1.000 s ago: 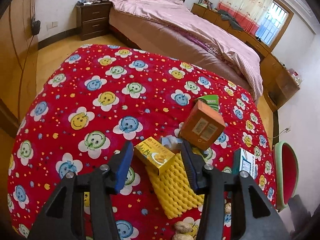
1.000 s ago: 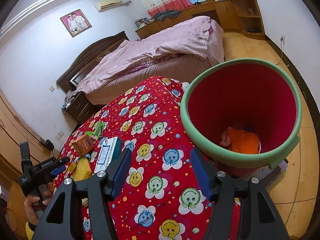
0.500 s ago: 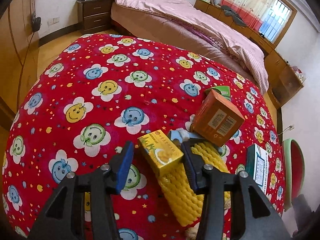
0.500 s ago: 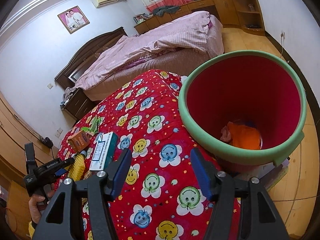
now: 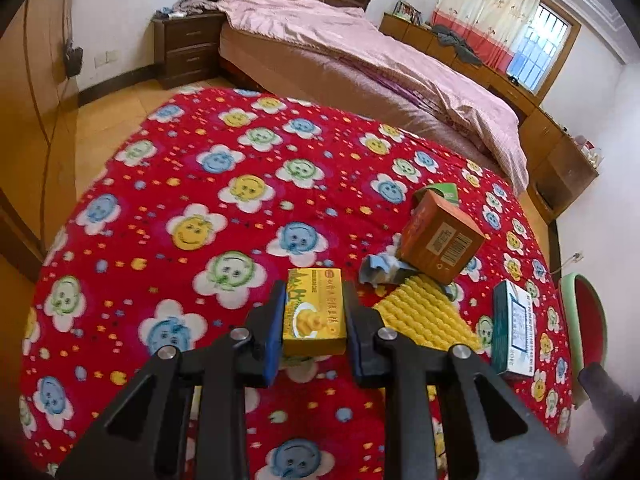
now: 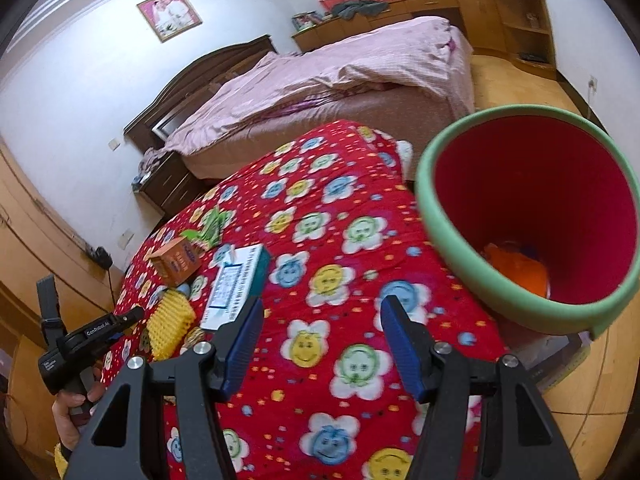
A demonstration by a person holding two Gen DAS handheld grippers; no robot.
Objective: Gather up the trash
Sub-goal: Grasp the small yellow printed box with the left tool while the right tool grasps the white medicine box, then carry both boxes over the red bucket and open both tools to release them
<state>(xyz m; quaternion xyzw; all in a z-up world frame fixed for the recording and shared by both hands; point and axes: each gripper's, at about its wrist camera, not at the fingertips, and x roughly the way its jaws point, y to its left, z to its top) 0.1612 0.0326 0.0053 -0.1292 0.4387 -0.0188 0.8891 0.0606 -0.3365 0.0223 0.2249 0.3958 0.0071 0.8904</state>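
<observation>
My left gripper [image 5: 314,320] is shut on a small yellow box [image 5: 314,312], held just above the red smiley-flower cloth [image 5: 200,208]. Beside it lie a yellow foam net [image 5: 424,316], an orange carton [image 5: 440,240], a crumpled blue wrapper [image 5: 378,272], a green packet [image 5: 446,190] and a teal-and-white box [image 5: 512,328]. My right gripper [image 6: 322,344] is open and empty over the cloth [image 6: 320,280], left of the red bin with a green rim [image 6: 532,216], which holds orange trash [image 6: 516,268]. The teal-and-white box [image 6: 238,284] lies ahead of its left finger.
The bin [image 5: 586,316] stands off the table's right edge in the left wrist view. A bed with pink bedding [image 5: 360,52] is beyond the table, with a nightstand [image 5: 188,48] and wooden cabinets [image 5: 560,152]. The other hand-held gripper [image 6: 80,340] shows at lower left of the right wrist view.
My left gripper has closed on the yellow box and lifted it slightly from the pile. My right gripper has stayed open and shifted a little toward the teal-and-white box.
</observation>
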